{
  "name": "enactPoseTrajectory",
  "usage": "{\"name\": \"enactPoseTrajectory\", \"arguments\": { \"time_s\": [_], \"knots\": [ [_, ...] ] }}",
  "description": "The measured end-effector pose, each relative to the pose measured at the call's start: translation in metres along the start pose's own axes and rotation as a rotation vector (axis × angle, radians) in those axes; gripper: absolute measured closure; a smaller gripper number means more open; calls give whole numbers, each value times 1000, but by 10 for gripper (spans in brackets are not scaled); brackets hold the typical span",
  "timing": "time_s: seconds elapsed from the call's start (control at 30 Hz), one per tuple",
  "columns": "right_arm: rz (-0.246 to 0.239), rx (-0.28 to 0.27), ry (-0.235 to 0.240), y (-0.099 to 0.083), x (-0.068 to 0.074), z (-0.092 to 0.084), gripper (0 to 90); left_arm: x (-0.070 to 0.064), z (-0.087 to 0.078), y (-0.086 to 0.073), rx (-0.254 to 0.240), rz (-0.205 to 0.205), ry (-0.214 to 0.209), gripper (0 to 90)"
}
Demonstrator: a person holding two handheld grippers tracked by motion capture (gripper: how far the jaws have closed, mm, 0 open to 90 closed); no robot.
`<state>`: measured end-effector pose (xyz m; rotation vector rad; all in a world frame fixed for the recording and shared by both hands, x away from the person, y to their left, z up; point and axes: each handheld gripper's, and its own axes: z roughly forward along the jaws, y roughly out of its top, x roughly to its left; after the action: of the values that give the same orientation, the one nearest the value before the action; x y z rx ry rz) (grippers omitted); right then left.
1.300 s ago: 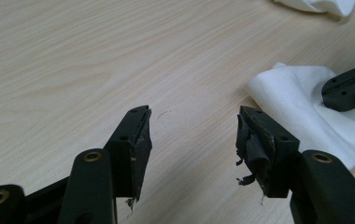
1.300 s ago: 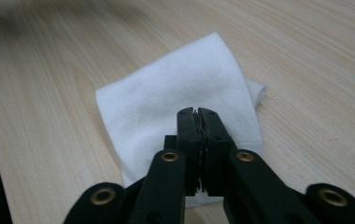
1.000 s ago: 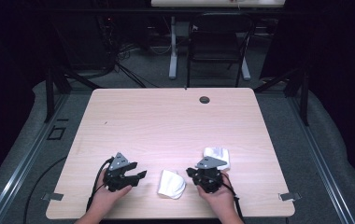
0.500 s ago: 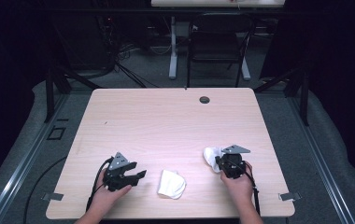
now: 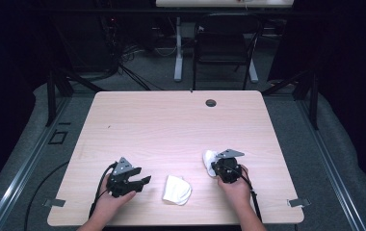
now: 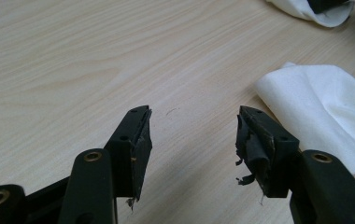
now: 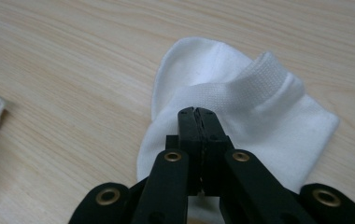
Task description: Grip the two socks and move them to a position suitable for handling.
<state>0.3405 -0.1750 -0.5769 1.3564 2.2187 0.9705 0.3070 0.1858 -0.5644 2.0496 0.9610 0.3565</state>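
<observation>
Two white socks on the light wood table, both toward the near edge.

Sock A (image 5: 176,190): lies flat and loose at the near centre of the table, folded over on itself into a rounded, roughly oval shape. In the left gripper view (image 6: 323,109) its fabric looks smooth, with a soft crease across the middle.

Sock B (image 5: 209,160): to the right of sock A and slightly farther, well apart from it. Short ankle type with a ribbed cuff (image 7: 264,77), bunched and partly folded, the cuff raised in a ridge above the flatter body that rests on the table.
</observation>
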Motion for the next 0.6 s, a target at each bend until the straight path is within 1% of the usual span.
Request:
{"name": "enactPoseTrajectory", "arguments": {
  "time_s": [0.03, 0.13, 0.23, 0.27, 0.37, 0.4, 0.43, 0.6],
  "knots": [
    [0, -2, 14, 3, 5, 3, 900, 0, 0, 0, -1, 1, -2, 448],
    [-24, 6, 34, 8, 14, 8, 900, -1, 0, 0, 0, -1, -2, 448],
    [-56, 13, 53, 14, 26, 15, 900, -1, 0, 0, 1, -2, -3, 448],
    [-58, 10, 69, 16, 31, 18, 900, 0, 0, 0, 1, 0, -2, 448],
    [-64, 7, 85, 20, 41, 24, 900, 0, 0, 0, 0, -1, -3, 448],
    [-60, -4, 97, 21, 44, 26, 900, 0, 0, 0, 0, -1, -4, 448],
    [-66, 0, 100, 22, 47, 28, 900, 0, 0, 0, 0, 0, -5, 448],
    [-79, -9, 124, 26, 58, 35, 900, 0, 0, 0, -3, -1, -6, 447]
  ]
}}
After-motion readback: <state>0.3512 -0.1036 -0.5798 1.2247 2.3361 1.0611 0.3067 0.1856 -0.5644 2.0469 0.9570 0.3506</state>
